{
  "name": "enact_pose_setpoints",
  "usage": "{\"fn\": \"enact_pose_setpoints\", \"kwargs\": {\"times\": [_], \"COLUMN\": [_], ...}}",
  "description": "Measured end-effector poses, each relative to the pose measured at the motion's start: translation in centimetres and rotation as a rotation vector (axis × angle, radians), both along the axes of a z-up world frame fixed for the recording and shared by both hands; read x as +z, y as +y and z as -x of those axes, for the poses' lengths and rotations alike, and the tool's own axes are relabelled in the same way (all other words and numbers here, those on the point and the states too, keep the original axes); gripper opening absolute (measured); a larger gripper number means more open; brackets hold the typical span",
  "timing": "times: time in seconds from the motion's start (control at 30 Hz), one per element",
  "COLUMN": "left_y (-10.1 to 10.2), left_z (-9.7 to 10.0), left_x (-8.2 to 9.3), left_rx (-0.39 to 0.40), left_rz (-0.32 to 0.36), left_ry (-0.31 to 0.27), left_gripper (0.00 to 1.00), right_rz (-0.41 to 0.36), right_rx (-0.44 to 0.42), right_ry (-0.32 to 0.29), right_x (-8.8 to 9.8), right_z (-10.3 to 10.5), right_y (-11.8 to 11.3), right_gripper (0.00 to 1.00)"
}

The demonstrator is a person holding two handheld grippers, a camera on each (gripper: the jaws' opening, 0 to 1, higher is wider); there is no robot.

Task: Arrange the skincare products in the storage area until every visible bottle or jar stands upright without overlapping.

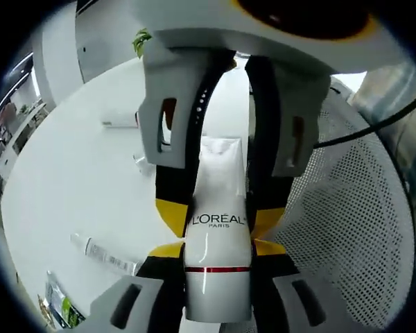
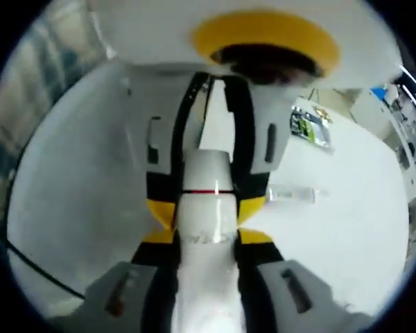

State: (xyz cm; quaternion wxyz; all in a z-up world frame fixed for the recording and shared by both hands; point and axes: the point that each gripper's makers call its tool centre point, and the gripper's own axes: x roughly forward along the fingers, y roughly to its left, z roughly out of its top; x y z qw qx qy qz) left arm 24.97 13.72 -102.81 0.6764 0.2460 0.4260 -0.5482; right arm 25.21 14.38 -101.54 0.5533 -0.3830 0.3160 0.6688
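Gripping one white tube (image 1: 217,243) from both ends is where I stand: my left gripper (image 1: 217,239) pinches it near the cap end, just above the red band, and my right gripper (image 2: 206,229) pinches the same tube from the opposite end, so each gripper faces the other with their yellow pads nearly meeting around it. The tube hangs in the air over the white table (image 1: 76,173), beside the mesh basket (image 1: 360,229) at 3 o'clock in the left gripper view.

The risk I see is twisting or creasing the soft tube if my two hands pull or roll out of step. Letting go with one gripper before the other has a square hold could let the tube swing and drop flat on the table rather than stand on its cap.

The left gripper view shows the printed brand name, the basket, a small bottle (image 1: 119,121) at 11 o'clock and a thin tube (image 1: 102,253) at 8 o'clock. The right gripper view shows a green packet (image 2: 309,127) at 1 o'clock and a clear tube (image 2: 295,195) at 3 o'clock, blurred.
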Motion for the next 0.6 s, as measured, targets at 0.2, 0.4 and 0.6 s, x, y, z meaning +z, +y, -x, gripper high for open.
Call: {"fn": "enact_pose_setpoints", "kwargs": {"times": [0.2,0.4,0.6], "left_y": [0.2,0.3,1.3], "left_z": [-0.4,-0.7,-0.1], "left_x": [-0.7,-1.3,-2.5], "left_rx": [-0.017,-0.033,-0.035], "left_rz": [-0.023,-0.040,-0.057], "left_ry": [-0.007,-0.016,0.011], "left_gripper": [0.34,0.30,0.30], "right_rz": [-0.018,-0.007,-0.020], "right_rx": [-0.006,-0.017,-0.055], "right_ry": [0.002,-0.001,0.013], "right_x": [-1.1,-2.4,-2.7], "right_z": [-0.5,-0.3,-0.7], "right_y": [0.3,-0.3,-1.5], "right_gripper": [0.31,0.31,0.30]}}
